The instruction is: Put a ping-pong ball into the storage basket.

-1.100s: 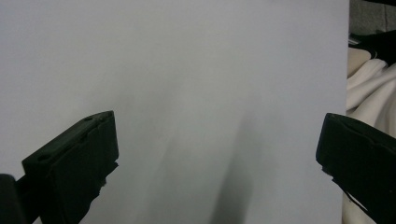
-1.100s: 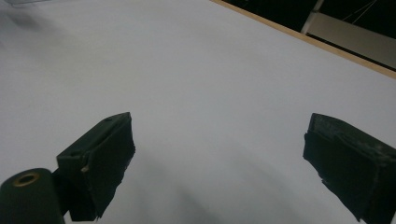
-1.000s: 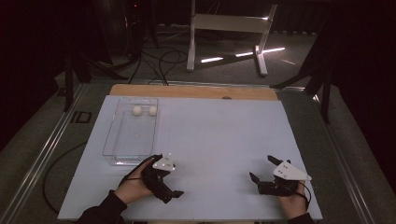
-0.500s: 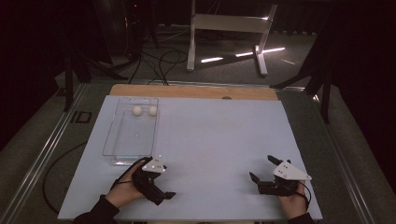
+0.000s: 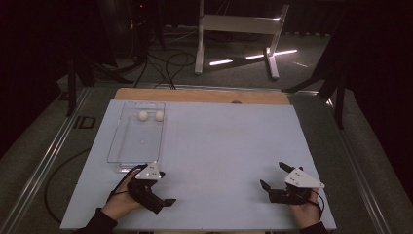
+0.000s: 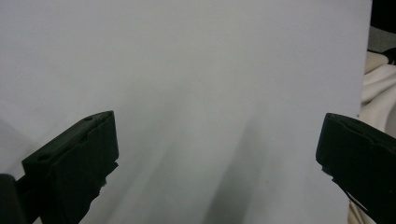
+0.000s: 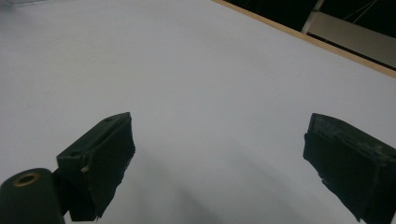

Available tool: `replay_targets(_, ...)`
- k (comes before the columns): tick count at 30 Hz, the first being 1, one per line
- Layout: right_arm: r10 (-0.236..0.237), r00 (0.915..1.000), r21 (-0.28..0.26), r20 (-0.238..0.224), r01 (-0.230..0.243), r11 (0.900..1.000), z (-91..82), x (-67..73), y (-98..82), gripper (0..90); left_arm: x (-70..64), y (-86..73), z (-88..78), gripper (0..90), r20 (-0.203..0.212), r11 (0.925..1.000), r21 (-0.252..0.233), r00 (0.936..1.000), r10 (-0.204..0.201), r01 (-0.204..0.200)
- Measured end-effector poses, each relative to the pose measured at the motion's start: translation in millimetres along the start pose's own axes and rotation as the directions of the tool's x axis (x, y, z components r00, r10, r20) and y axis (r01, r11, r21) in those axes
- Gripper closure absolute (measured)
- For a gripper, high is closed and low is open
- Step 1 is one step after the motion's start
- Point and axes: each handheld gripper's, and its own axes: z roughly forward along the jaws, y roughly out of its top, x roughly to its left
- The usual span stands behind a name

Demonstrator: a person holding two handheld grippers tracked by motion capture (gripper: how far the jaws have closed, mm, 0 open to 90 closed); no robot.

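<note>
- Nearest the viewer, the person's left hand rests the black left gripper (image 5: 158, 199) low on the pale blue-grey table cover (image 5: 224, 156), at the near left; its jaws stand wide apart with nothing between them, aimed toward the near right.
- At the near right, the black right gripper (image 5: 273, 177) with a grey three-cornered plate on top also rests on the cover, its jaws spread and empty, pointing up the table and to the left.
- In both gripper views the jaws frame bare cover.
- Just beyond the left gripper lies a clear rectangular plastic tray (image 5: 117, 146), its long side running away from the viewer.
- At the tray's far end sit two small white balls (image 5: 151, 115), side by side and close together, well apart from both grippers.
- The balls are probably light and smooth, and likely to roll or skid; a gentle pinch across the middle of one ball should suit.
- The tray looks thin and light, so it may slide if nudged.
- Behind the cover runs the table's wooden edge (image 5: 204, 95).
</note>
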Motion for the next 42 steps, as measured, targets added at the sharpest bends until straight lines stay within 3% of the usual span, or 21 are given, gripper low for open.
replay_targets(6, -0.001, 1.0000, 0.001, -0.001, 0.001, 1.000, 0.2, 0.0, 0.0, 8.5, 2.0, -5.6, -6.3, 0.2, -0.021, 0.9996, -0.007, 0.9994, -0.027, 0.027)
replay_targets(10, 0.002, 1.0000, 0.001, -0.004, -0.002, 1.000, 0.4, 0.0, -0.2, 8.6, 1.8, -6.5, -8.2, 0.2, -0.037, 0.9996, -0.013, 0.9990, -0.024, 0.024)
replay_targets(25, 0.003, 1.0000, 0.004, -0.004, -0.003, 1.000, 1.5, -1.0, -1.2, 8.6, -0.3, -7.6, -2.0, 0.3, -0.023, 1.0000, 0.007, 0.9997, -0.004, 0.004)
replay_targets(35, 0.005, 1.0000, 0.001, -0.002, -0.005, 1.000, 1.6, -1.8, -1.7, 8.6, -3.2, -8.1, -0.5, 0.2, 0.000, 0.9997, -0.014, 0.9998, 0.019, -0.019)
replay_targets(42, 0.006, 1.0000, 0.006, -0.003, -0.006, 1.000, 2.4, -2.1, -2.3, 8.6, -3.6, -9.0, -0.4, 0.2, -0.012, 0.9995, -0.019, 0.9996, 0.025, -0.025)
